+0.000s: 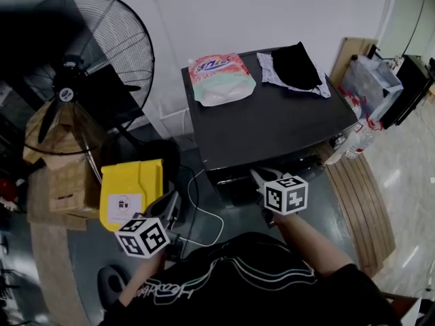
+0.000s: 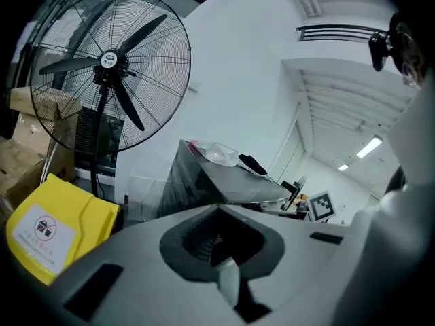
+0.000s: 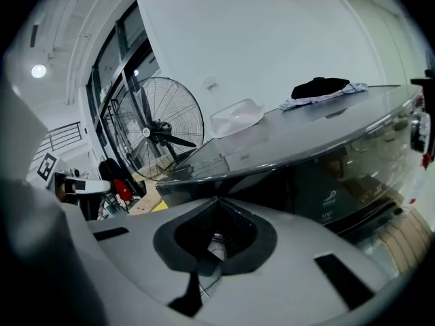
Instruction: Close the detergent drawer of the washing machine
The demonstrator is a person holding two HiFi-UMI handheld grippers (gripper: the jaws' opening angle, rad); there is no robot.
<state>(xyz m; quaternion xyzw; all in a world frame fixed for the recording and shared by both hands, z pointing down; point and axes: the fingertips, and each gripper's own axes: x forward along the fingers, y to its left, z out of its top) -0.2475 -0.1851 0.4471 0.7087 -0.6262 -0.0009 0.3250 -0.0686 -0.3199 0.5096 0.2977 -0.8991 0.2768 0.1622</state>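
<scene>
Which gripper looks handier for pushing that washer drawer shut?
Right, I'd say. The right gripper sits at the washer's front edge, facing its front panel. The left gripper hangs off to the side, near the yellow bin. Both are shut and empty.

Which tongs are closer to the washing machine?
The right tongs, at the dark grey washing machine's front edge; the left tongs hang beside the yellow plastic bin.

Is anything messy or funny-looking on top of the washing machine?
A little. Crumpled black and white clothes lie heaped at the back corner of the washing machine, and a detergent pouch lies flat beside them. Nothing looks spilled or broken.
</scene>
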